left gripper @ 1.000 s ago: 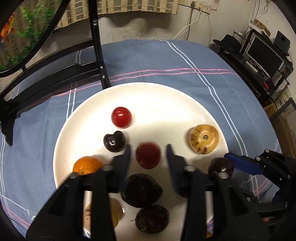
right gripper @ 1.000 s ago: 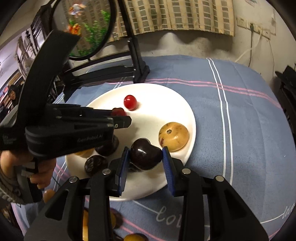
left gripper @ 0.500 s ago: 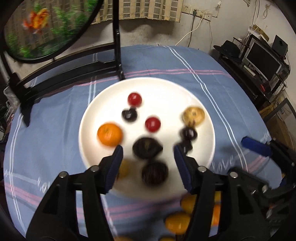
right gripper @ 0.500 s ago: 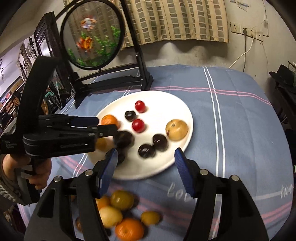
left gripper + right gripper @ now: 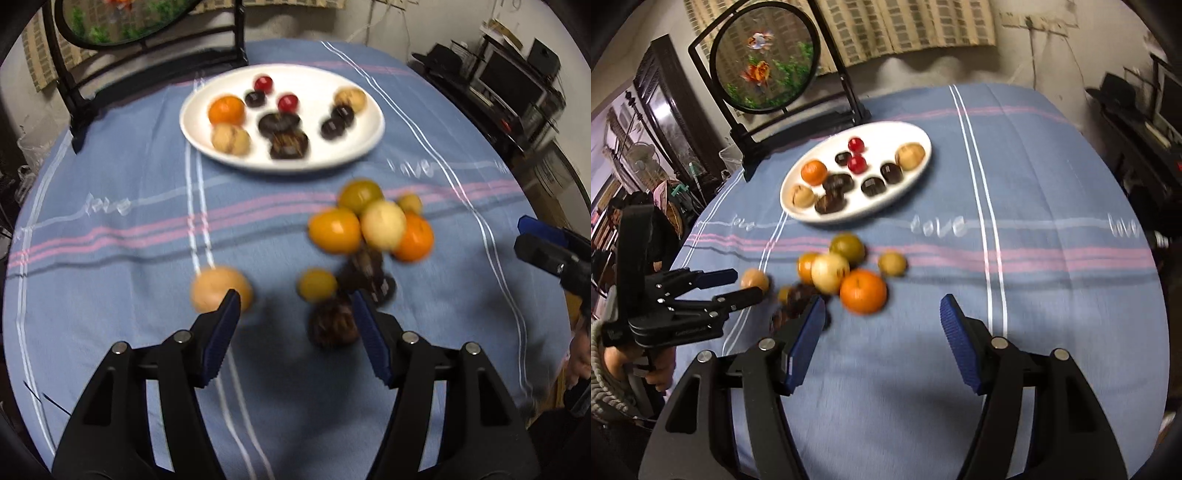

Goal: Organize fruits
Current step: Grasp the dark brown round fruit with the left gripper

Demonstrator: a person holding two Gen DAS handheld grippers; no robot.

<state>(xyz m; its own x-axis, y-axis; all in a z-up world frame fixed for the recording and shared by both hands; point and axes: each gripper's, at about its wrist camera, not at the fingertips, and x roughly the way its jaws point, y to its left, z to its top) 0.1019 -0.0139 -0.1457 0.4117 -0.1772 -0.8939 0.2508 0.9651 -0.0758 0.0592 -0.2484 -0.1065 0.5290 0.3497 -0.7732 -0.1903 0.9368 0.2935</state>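
Note:
A white plate (image 5: 365, 146) (image 5: 919, 173) at the far side of the blue striped tablecloth holds several fruits: an orange (image 5: 226, 109), two red ones (image 5: 263, 83), tan ones and dark plums. A loose pile of fruits lies on the cloth nearer me: an orange (image 5: 863, 290) (image 5: 413, 238), a pale apple (image 5: 383, 223), yellow-green ones and dark ones (image 5: 332, 323). A tan fruit (image 5: 218, 288) lies apart to the left. My left gripper (image 5: 295, 328) is open and empty, just short of the pile. My right gripper (image 5: 882, 332) is open and empty, near the orange.
A round fish picture on a black stand (image 5: 764, 59) stands behind the plate. The left gripper shows at the left of the right wrist view (image 5: 735, 284). A dark shelf with electronics (image 5: 517, 85) stands past the table's right edge.
Both grippers let go of their fruits on the plate, opened wide and pulled back toward me. The loose pile on the cloth has come into view.

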